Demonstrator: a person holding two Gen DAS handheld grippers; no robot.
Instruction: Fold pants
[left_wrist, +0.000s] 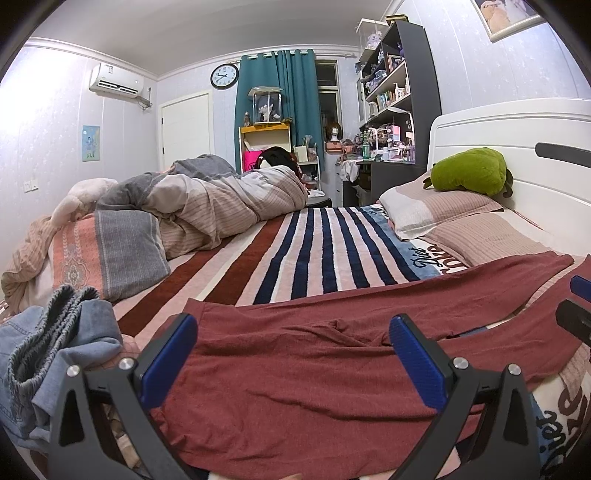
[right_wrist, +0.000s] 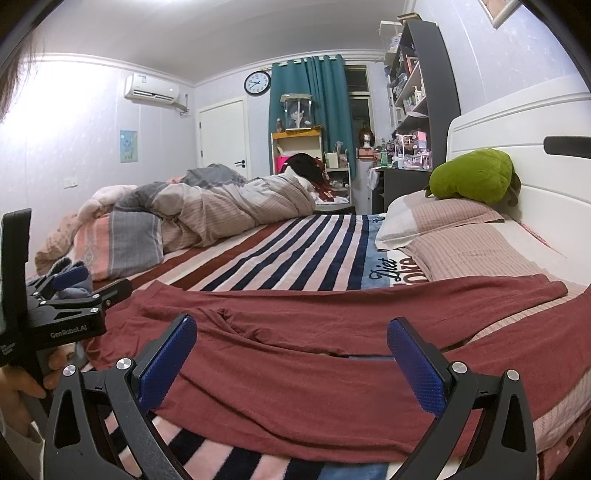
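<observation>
Red pants (left_wrist: 325, 373) are spread flat across the near edge of the bed, on the striped blanket (left_wrist: 314, 251). They run left to right, the two legs lying side by side with a narrow gap between them toward your right, and the far leg reaches onto the lower pillow (left_wrist: 491, 236). There's a small wrinkle in the fabric near the middle.

Your left gripper (left_wrist: 293, 354) is released: jaws spread wide, blue pads (left_wrist: 168, 365) hovering over the left part of the pants, nothing between them. Can't tell if the pads touch the cloth.

Your right gripper (right_wrist: 291, 362) is also spread wide with nothing in it, sitting over the middle to right part of the pants. From the right wrist view you can see the left gripper off to the left at the pants' end, with your hand (right_wrist: 22, 384) on its grip.

Beside the pants on the left is a crumpled heap of denim and grey clothing (left_wrist: 55, 354). Further back lies a bunched duvet (left_wrist: 207, 199), with a patterned pillow (left_wrist: 110, 251) in front of it. A green plush (left_wrist: 469, 171) sits on the upper pillow against the white headboard (left_wrist: 517, 133).
</observation>
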